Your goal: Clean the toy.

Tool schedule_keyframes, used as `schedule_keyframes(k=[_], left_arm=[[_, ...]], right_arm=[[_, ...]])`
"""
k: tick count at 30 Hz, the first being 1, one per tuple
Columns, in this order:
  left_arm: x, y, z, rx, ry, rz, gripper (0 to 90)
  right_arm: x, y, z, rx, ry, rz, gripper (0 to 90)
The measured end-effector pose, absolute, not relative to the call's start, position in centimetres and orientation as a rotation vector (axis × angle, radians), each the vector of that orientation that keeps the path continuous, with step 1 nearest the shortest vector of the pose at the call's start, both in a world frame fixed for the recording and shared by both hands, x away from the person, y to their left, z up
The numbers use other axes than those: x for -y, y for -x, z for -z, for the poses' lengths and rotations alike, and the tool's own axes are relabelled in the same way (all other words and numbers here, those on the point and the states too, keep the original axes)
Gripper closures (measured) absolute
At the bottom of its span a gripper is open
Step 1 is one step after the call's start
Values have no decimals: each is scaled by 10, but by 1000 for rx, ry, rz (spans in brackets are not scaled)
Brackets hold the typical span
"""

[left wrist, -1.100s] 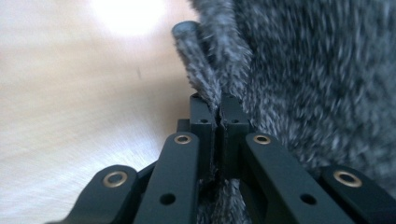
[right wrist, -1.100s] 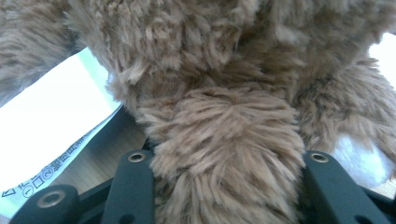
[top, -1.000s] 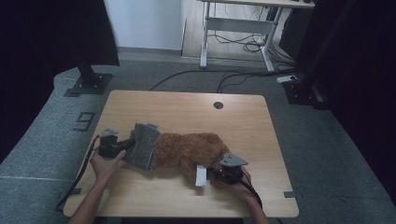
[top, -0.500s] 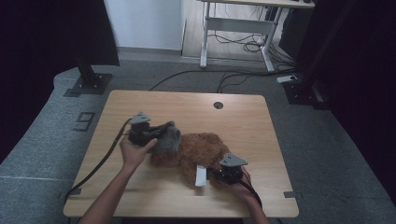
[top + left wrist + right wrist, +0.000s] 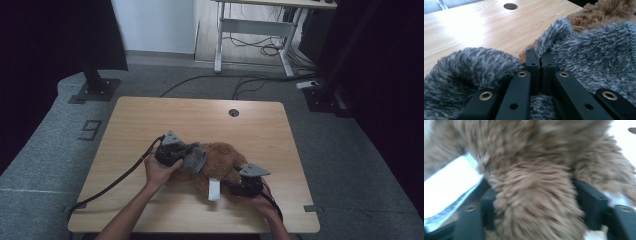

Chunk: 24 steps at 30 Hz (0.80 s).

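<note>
A brown plush toy [image 5: 226,159] lies on the wooden table [image 5: 200,115], a white tag [image 5: 214,189] at its near side. My left gripper [image 5: 189,157] is shut on the edge of a grey fuzzy cloth [image 5: 196,158] and holds it over the toy's left end. Up close, the shut left gripper [image 5: 537,58] pinches the grey cloth [image 5: 594,57], with the plush toy [image 5: 604,10] behind. My right gripper [image 5: 229,188] is at the toy's near right. Its jaws have just been opening. The right gripper [image 5: 534,195] now stands wide around a brown plush limb [image 5: 534,177].
A round cable hole [image 5: 233,112] sits near the table's far edge. Cables trail from both grippers over the near edge. A desk frame and loose cables stand on the floor beyond the table. The far half of the tabletop [image 5: 474,30] is bare wood.
My left hand has carried the grey cloth to the right and a little away, from the table's left side onto the plush toy. The right hand has stayed in place.
</note>
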State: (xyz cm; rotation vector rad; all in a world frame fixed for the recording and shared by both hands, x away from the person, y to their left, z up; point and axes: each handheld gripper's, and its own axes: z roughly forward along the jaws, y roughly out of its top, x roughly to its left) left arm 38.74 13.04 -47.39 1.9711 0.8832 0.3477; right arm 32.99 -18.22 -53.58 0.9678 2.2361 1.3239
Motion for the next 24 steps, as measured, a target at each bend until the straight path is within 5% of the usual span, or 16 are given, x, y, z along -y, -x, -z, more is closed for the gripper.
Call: schedule_keyframes(k=[7, 14, 24], left_arm=[[-140, -370, 485, -862, -1916, -294, 873], [-140, -350, 489, -818, -1915, -283, 873], [-142, -328, 493, -787, -1901, -267, 872]], right_arm=[[210, -321, 499, -2115, -1069, -1562, 183], [173, -334, 474, -2175, -1027, -1499, 127], [158, -330, 516, -2275, -1217, -1481, 203]])
